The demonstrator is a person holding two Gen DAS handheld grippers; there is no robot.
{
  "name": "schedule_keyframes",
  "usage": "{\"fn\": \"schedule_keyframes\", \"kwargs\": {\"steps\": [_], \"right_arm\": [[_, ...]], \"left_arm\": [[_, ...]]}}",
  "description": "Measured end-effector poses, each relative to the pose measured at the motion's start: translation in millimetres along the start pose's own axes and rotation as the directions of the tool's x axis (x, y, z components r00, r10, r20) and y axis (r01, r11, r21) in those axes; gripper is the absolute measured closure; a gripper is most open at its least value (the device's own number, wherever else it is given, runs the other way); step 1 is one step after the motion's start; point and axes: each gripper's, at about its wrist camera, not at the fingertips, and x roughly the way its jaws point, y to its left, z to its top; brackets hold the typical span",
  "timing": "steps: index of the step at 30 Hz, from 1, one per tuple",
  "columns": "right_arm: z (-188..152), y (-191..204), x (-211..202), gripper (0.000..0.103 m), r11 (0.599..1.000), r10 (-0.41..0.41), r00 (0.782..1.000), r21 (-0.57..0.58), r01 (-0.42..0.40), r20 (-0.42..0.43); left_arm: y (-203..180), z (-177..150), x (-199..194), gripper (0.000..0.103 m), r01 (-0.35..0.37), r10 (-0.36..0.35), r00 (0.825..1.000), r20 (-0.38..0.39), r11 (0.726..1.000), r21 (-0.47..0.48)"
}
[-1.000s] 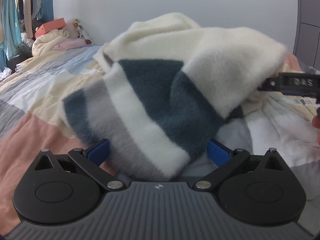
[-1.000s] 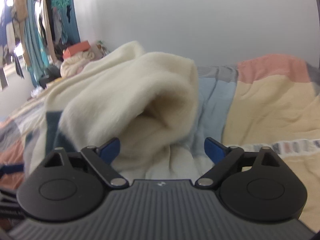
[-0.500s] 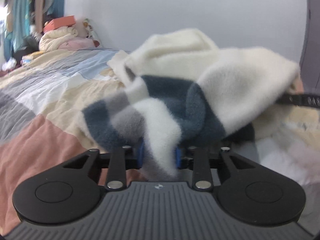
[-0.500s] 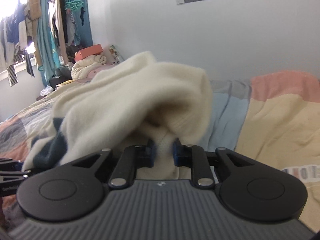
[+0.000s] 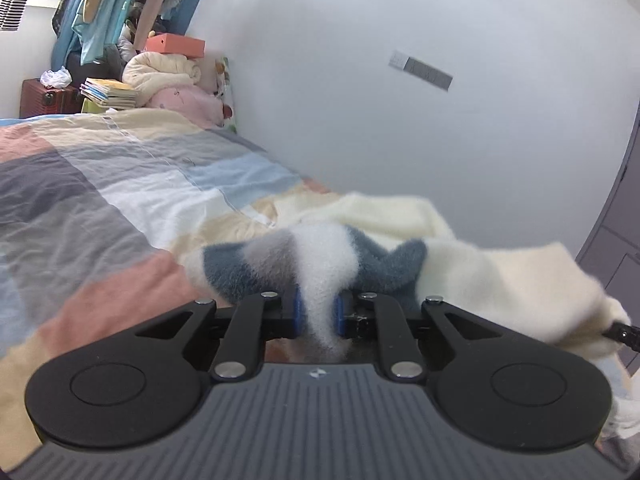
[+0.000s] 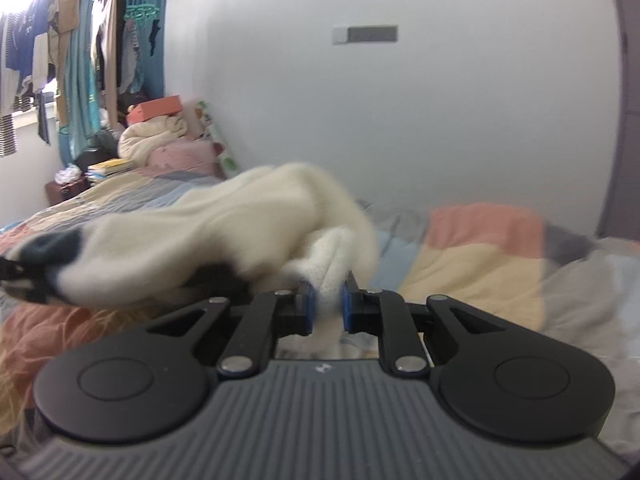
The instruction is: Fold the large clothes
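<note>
A fluffy cream sweater with blue, grey and white stripes (image 5: 480, 276) hangs stretched between my two grippers above the patchwork quilt (image 5: 120, 200). My left gripper (image 5: 318, 312) is closing, its blue pads pressing a white stripe of the striped end. My right gripper (image 6: 328, 308) is closing too, pinching a cream fold of the sweater (image 6: 240, 232). The right gripper's tip (image 5: 624, 334) shows at the right edge of the left wrist view. At the far left of the right wrist view, a black tip of the left gripper (image 6: 8, 272) shows by the sweater's blue patch.
The quilt (image 6: 480, 248) covers the whole bed below. At the bed's head sits a heap of bedding (image 5: 168, 76) with an orange box (image 5: 176, 44), beside stacked books (image 5: 108, 92). Clothes hang on a rack (image 6: 80, 48) at the left. A white wall runs behind.
Both grippers went from wide open around the sweater to pinching it. Both rose, and the sweater lifted off the quilt and stretched out between them.
</note>
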Motion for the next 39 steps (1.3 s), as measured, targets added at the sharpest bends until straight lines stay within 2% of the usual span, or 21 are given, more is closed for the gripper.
{"fn": "schedule_keyframes", "kwargs": {"steps": [5, 10, 12, 14, 18, 22, 27, 31, 33, 35, 39], "right_arm": [[2, -12, -58, 0.087, 0.998, -0.05, 0.997, 0.032, 0.048, 0.051], [-3, -21, -113, 0.087, 0.995, -0.093, 0.99, 0.049, 0.088, 0.107], [-9, -25, -122, 0.087, 0.994, -0.107, 0.99, 0.044, 0.103, 0.087], [-15, -27, -117, 0.087, 0.993, -0.117, 0.993, 0.009, 0.117, -0.003], [-42, -41, -89, 0.087, 0.991, -0.119, 0.978, 0.04, 0.127, -0.17], [-62, -55, -66, 0.087, 0.986, -0.122, 0.962, 0.082, 0.146, -0.245], [-80, -67, -34, 0.087, 0.985, -0.111, 0.946, 0.093, 0.145, -0.306], [-103, -81, -9, 0.087, 0.982, -0.061, 0.927, 0.143, 0.122, -0.37], [-113, -85, -1, 0.086, 0.98, -0.044, 0.919, 0.163, 0.116, -0.392], [-118, -83, 7, 0.084, 0.985, -0.043, 0.914, 0.135, 0.106, -0.402], [-126, -85, 26, 0.082, 0.986, -0.027, 0.913, 0.139, 0.091, -0.408]], "left_arm": [[8, 12, -64, 0.087, 0.039, -0.037, 0.998, 0.046, 0.999, -0.038], [28, 19, -119, 0.087, 0.043, -0.032, 0.994, 0.102, 0.993, -0.114], [34, 20, -128, 0.087, 0.029, -0.018, 0.995, 0.094, 0.992, -0.121], [30, 19, -127, 0.087, 0.0, 0.004, 0.998, 0.06, 0.997, -0.072], [14, 11, -105, 0.087, -0.069, 0.07, 0.998, -0.01, 0.994, 0.086], [12, 1, -57, 0.087, -0.124, 0.136, 0.989, -0.065, 0.979, 0.159], [18, -12, -1, 0.085, -0.181, 0.201, 0.972, -0.12, 0.97, 0.159], [21, -28, 42, 0.085, -0.215, 0.235, 0.954, -0.186, 0.969, 0.12], [16, -35, 55, 0.085, -0.226, 0.251, 0.948, -0.195, 0.964, 0.14], [12, -38, 66, 0.085, -0.234, 0.266, 0.944, -0.194, 0.957, 0.17], [19, -41, 82, 0.083, -0.232, 0.266, 0.942, -0.206, 0.957, 0.176]]}}
